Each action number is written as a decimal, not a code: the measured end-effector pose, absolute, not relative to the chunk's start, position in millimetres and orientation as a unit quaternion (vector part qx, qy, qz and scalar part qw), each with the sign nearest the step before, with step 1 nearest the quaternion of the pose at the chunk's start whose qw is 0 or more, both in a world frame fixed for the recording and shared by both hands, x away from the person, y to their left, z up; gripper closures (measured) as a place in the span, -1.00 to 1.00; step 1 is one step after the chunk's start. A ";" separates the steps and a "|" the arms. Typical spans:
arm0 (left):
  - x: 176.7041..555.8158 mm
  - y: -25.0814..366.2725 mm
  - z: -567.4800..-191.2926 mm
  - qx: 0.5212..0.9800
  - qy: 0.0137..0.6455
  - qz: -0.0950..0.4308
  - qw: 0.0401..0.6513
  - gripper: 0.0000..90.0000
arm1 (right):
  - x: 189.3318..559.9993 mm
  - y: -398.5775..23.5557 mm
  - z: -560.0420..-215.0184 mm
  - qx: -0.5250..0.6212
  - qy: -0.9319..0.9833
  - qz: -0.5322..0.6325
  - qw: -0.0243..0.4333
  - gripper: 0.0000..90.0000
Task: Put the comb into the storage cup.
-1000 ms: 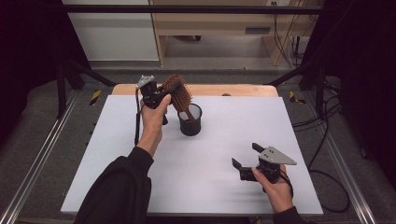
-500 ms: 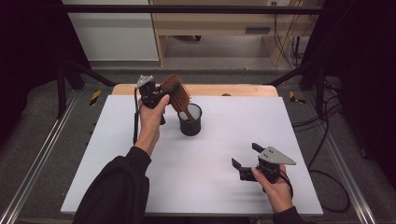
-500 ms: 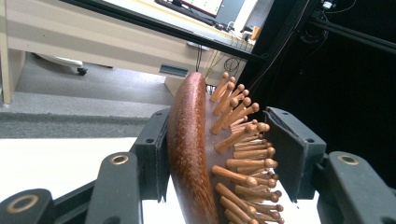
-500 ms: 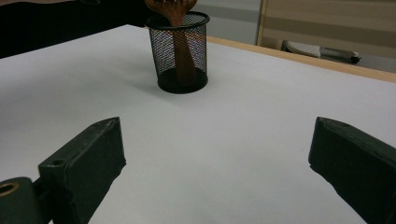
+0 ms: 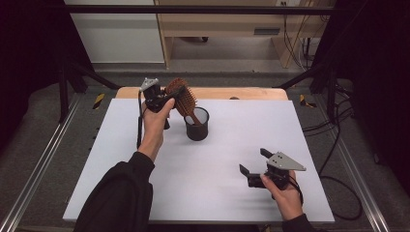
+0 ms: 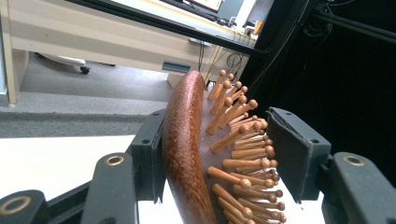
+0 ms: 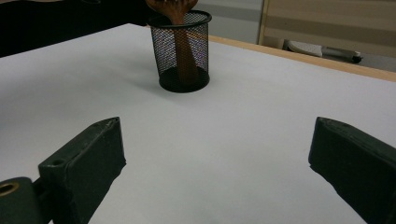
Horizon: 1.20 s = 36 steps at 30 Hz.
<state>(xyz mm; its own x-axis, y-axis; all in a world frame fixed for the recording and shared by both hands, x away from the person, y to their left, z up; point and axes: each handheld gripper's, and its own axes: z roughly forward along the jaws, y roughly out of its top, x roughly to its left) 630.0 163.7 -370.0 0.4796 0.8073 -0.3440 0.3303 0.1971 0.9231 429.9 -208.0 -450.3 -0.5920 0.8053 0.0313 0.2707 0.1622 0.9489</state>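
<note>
A wooden hairbrush stands with its handle down in a black mesh cup at the back of the white table, its head leaning left. My left gripper reaches around that head. In the left gripper view the brush lies between the jaws of the left gripper, which have just been opening. One pad rests by the wooden back and the bristle tips stand just off the other. My right gripper sits open and empty near the front right. Its own view shows the right gripper facing the cup.
A wooden strip runs along the table's far edge. Metal rails flank the table, and cables trail on the floor at right. White tabletop lies between the cup and the right gripper.
</note>
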 end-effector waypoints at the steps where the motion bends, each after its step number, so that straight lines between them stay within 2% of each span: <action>1: 630.1 163.7 -370.1 0.603 0.471 0.194 0.613 -0.07 | 429.9 -208.0 -450.4 0.374 0.719 0.528 0.253 -0.91; 36: 630.1 164.5 -371.3 0.608 0.471 0.200 0.607 -0.13 | 430.1 -207.2 -450.8 0.372 0.721 0.527 0.252 -0.91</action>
<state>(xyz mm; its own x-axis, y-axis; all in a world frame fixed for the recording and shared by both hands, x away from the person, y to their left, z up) 630.1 164.5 -371.3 0.4772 0.8149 -0.3290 0.3302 0.1806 0.9265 430.1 -207.2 -450.8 -0.5953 0.8030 0.0287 0.2706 0.1667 0.9482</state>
